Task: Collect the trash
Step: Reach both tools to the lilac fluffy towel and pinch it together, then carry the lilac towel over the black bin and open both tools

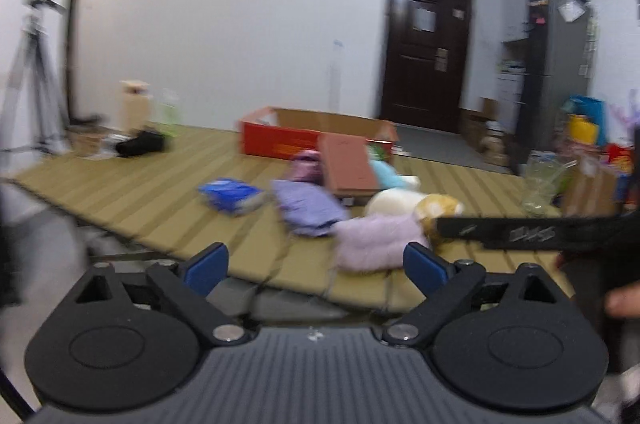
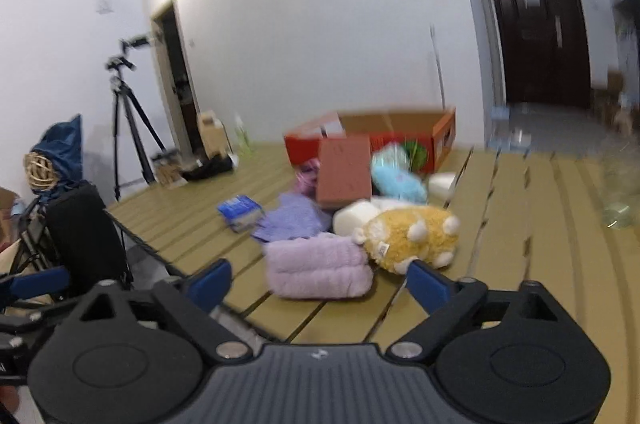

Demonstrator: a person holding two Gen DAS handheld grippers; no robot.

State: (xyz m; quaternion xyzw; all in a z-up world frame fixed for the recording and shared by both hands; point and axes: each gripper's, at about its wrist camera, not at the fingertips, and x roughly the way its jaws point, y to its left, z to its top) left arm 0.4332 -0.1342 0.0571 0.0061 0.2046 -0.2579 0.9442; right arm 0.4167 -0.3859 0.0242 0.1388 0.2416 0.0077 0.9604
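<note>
A slatted tan table [image 1: 140, 192] [image 2: 520, 224] holds a pile: a blue packet [image 1: 232, 195] [image 2: 240, 210], a purple cloth [image 1: 308, 206] [image 2: 292, 220], a lilac fluffy pouch [image 1: 376, 242] [image 2: 318, 270], a yellow plush toy [image 1: 438, 208] [image 2: 412, 236], a white soft item [image 1: 394, 202] [image 2: 354, 216], a light-blue plush [image 2: 398, 180] and a brown flat box [image 1: 348, 164] [image 2: 344, 172]. An open red cardboard box [image 1: 280, 140] [image 2: 442, 140] stands behind them. My left gripper [image 1: 316, 266] is open and empty near the table's front edge. My right gripper [image 2: 318, 284] is open and empty, just short of the lilac pouch.
A tripod [image 1: 32, 76] [image 2: 128, 116] stands at the left. A dark door [image 1: 426, 52] [image 2: 540, 28] is at the back right. A clear plastic piece [image 1: 542, 184] [image 2: 622, 192] lies on the table's right side. A fridge [image 1: 556, 64] and bags stand far right.
</note>
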